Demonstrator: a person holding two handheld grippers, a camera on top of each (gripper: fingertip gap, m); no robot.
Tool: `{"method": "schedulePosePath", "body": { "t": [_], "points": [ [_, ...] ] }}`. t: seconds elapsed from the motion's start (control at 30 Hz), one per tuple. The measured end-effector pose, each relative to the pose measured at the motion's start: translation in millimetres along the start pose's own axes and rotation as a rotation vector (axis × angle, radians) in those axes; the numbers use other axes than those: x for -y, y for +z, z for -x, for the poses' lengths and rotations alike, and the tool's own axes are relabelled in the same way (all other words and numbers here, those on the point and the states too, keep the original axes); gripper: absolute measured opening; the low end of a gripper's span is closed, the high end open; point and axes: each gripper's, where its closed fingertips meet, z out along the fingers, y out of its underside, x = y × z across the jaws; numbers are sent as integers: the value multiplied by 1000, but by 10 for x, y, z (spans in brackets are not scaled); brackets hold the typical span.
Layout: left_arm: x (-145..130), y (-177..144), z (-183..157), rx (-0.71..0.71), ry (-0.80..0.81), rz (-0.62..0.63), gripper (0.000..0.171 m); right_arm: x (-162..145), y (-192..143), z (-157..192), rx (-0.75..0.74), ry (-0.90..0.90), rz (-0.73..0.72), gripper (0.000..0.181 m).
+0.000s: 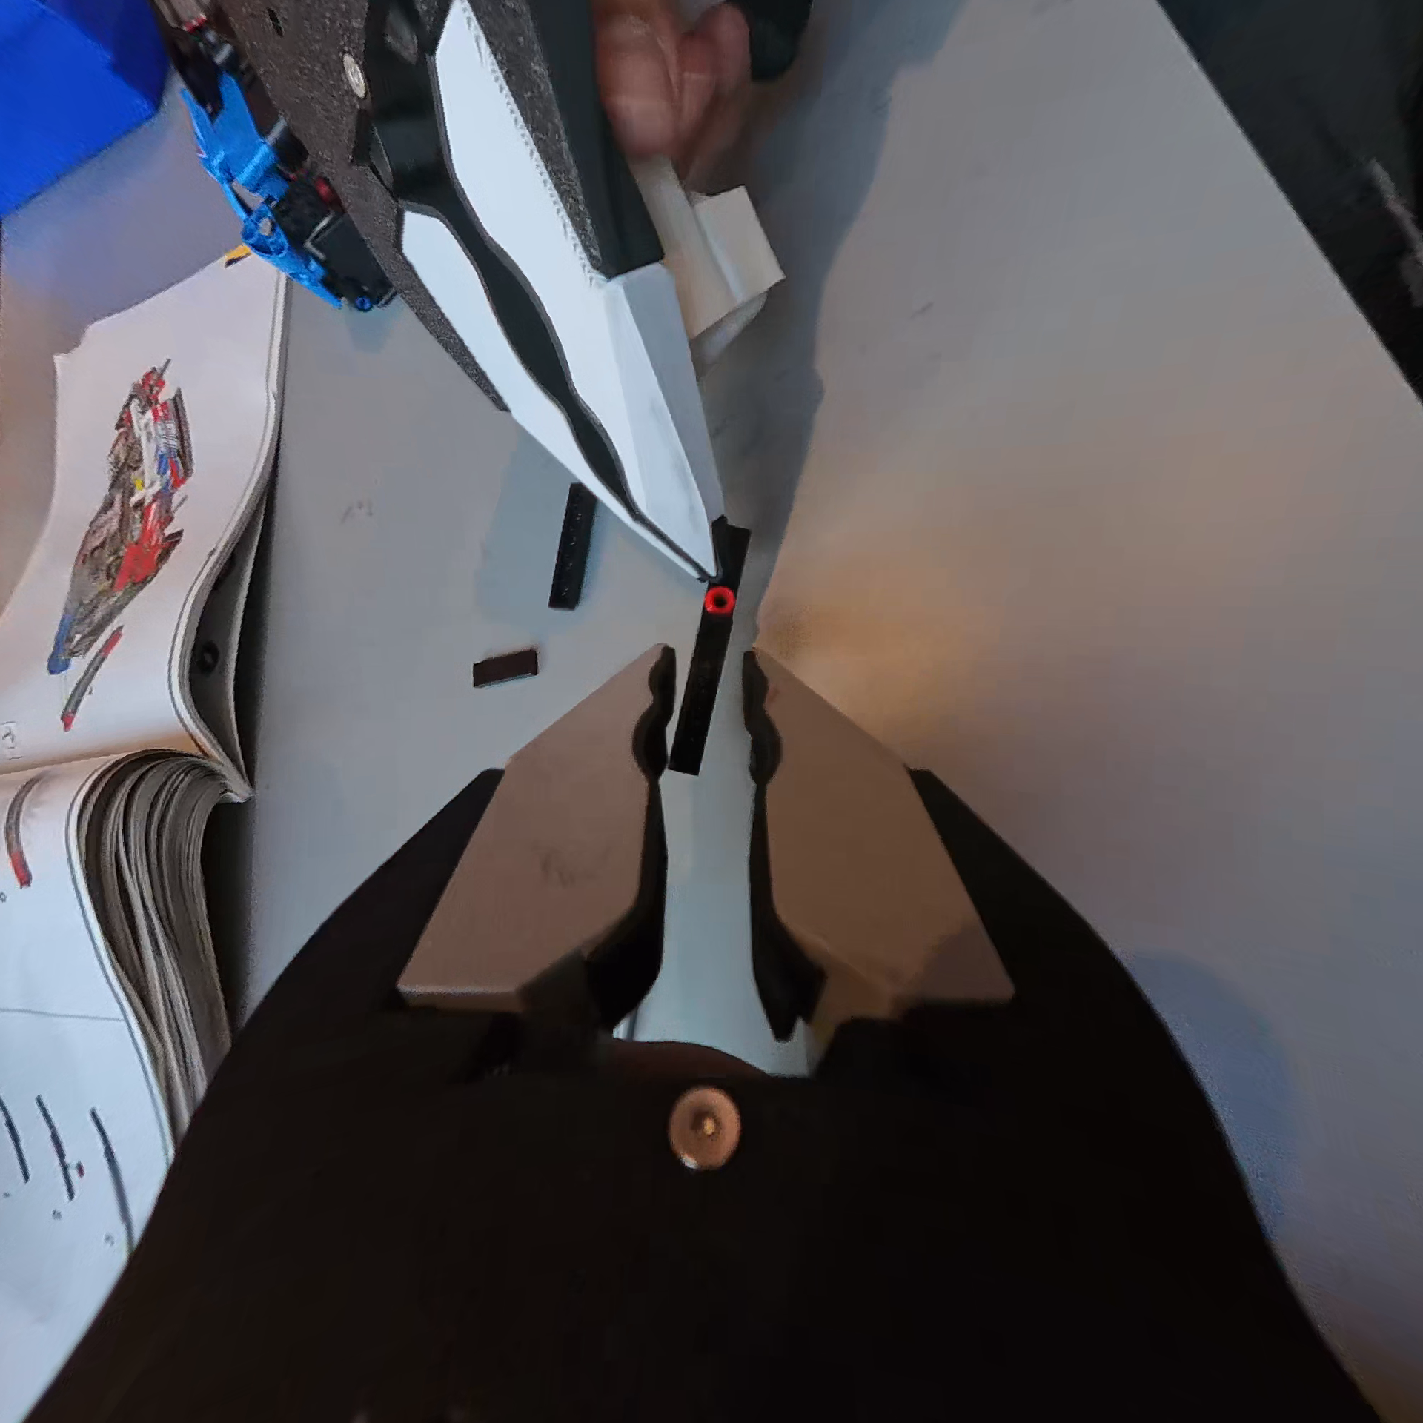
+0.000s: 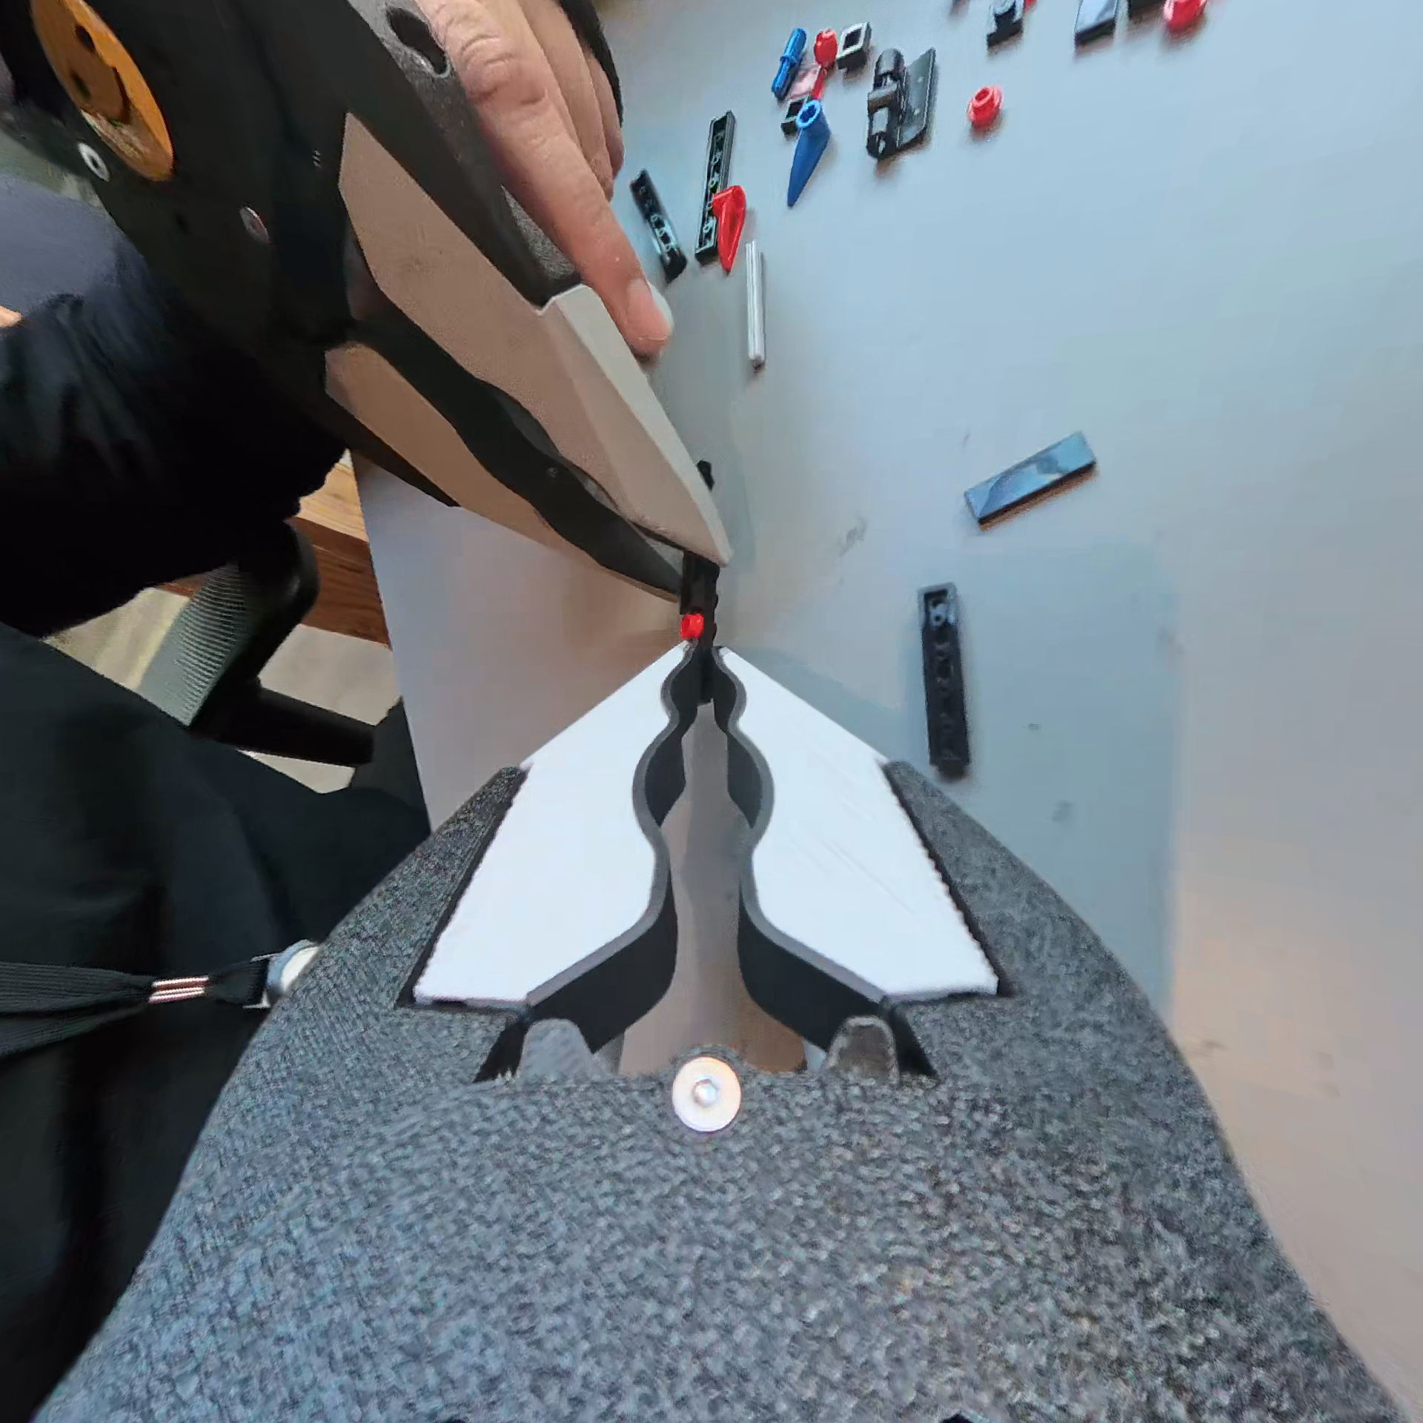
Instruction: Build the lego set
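Your left gripper (image 1: 704,654) sits a little open around the near end of the long black plate (image 1: 704,685); there is a gap on each side, though the right wrist view seems to show its tips against the plate, so I cannot tell whether it has a grip. Your right gripper (image 2: 702,654) is pinched tight on the other end of that same plate (image 2: 699,593), held up above the table (image 1: 1078,462). A small red stud (image 1: 721,599) sits on the plate between the two sets of tips. Just beyond on the left, two loose black pieces (image 1: 574,558) lie on the table, beside the open instruction booklet (image 1: 131,539). Farther back, the blue and black model (image 1: 262,208) shows behind the right gripper. In the right wrist view, loose parts (image 2: 847,115) lie scattered across the far table: red, blue and black.
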Motion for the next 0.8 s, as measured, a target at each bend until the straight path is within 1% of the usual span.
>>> {"method": "schedulePosePath", "body": {
  "t": [0.1, 0.23, 0.3, 0.47, 0.57, 0.63, 0.7, 0.77, 0.8],
  "points": [
    [-11, 33, -47, -13, 21, 7, 16, -47, 0, 44, 38, 57, -11, 1],
    [81, 12, -60, -7, 45, -43, 7, -75, 4, 61, 74, 122, -27, 1],
    [86, 12, -60, -4, 48, -47, 6, -78, 9, 68, 93, 150, -37, 1],
    [45, 63, -119, -27, 56, -24, 5, -91, 28, 43, 95, 155, -38, 1],
    [35, 40, -131, -69, -10, -5, 4, -48, -31, 7, 10, 33, -42, 1],
    [4, 39, -124, -81, -59, 13, 5, 25, -119, -77, -98, -73, -58, 8],
    [-7, 38, -111, -84, -97, 24, 5, 126, -231, -212, -233, -176, -77, 9],
    [-19, 44, -86, -76, -126, 39, 5, 210, -318, -375, -373, -284, -71, 15],
    [-19, 47, -80, -75, -135, 41, 5, 230, -335, -427, -415, -326, -56, 17]
  ]
}}
